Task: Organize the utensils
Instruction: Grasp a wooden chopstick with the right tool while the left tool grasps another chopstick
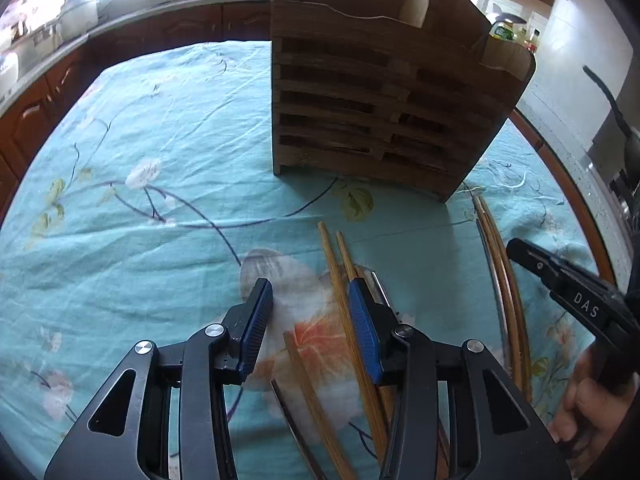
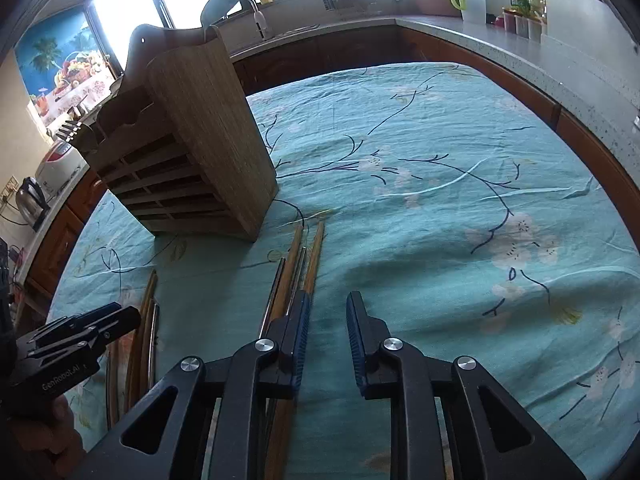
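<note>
A slatted wooden utensil holder (image 1: 372,92) stands upright on the table; it also shows in the right wrist view (image 2: 188,152). My left gripper (image 1: 312,304) is open, low over a loose bunch of wooden chopsticks (image 1: 340,280) and a metal one, which pass between and under its fingers. My right gripper (image 2: 328,320) is open and empty, its left finger (image 2: 298,332) over a second bunch of chopsticks (image 2: 298,260). That second bunch lies at the right in the left wrist view (image 1: 504,280). Each gripper shows in the other's view, the right gripper (image 1: 560,276) and the left gripper (image 2: 76,340).
A teal floral tablecloth (image 2: 440,184) covers the round wooden table. Kitchen counters with cabinets curve around the far side (image 2: 480,32), holding bottles, bowls, a kettle (image 2: 30,200) and a sink tap. A hand (image 1: 592,400) holds the right gripper.
</note>
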The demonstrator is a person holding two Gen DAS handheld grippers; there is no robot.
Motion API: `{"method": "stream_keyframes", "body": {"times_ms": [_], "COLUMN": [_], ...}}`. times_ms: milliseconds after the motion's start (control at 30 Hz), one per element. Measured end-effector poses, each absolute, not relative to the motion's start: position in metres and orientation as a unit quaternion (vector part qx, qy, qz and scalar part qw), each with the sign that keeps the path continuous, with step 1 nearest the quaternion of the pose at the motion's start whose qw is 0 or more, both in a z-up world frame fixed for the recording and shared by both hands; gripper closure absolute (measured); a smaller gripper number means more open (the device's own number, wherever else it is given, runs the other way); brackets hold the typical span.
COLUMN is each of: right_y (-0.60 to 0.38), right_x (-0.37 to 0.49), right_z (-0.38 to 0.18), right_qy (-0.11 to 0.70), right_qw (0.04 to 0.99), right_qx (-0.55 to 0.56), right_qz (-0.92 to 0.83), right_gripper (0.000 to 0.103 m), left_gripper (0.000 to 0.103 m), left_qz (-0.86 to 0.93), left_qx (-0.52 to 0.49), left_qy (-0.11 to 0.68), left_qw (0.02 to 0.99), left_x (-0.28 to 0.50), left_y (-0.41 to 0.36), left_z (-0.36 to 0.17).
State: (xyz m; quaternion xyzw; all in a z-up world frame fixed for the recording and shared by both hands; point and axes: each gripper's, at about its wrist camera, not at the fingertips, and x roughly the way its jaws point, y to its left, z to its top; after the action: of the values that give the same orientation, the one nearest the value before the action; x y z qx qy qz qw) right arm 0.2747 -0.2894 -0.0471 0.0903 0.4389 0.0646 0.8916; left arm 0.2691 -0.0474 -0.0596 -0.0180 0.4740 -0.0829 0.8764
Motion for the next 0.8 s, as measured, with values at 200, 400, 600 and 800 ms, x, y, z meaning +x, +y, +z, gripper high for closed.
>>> {"method": "stream_keyframes", "body": {"times_ms": [200,400,600,800], "right_y": [-0.285,-0.274,-0.268,-0.266], "right_x": [0.281,0.297,0.313,0.322], "right_z": [-0.045,-0.047,-0.047,-0.048], "right_qy": [0.439,0.442,0.440,0.440], "right_qw": [0.893,0.892,0.895,0.895], "right_qx": [0.077,0.062,0.043,0.044], "right_qz": [0.067,0.068,0.060,0.055], "right_gripper": [0.084,0.083,0.086,0.098], "left_gripper": [0.065,0.070,0.085,0.096], "left_qz": [-0.084,-0.090,-0.083,-0.096], "left_qx": [-0.001,-0.005,0.023,0.003], "left_qy": [0.474,0.476,0.467,0.468], "left_qw": [0.876,0.875,0.880,0.878], "left_x": [0.278,0.287,0.293,0.292], "left_y": [-0.056,-0.053,-0.062,-0.059], "left_z": [-0.059,-0.059,-0.061,-0.058]}}
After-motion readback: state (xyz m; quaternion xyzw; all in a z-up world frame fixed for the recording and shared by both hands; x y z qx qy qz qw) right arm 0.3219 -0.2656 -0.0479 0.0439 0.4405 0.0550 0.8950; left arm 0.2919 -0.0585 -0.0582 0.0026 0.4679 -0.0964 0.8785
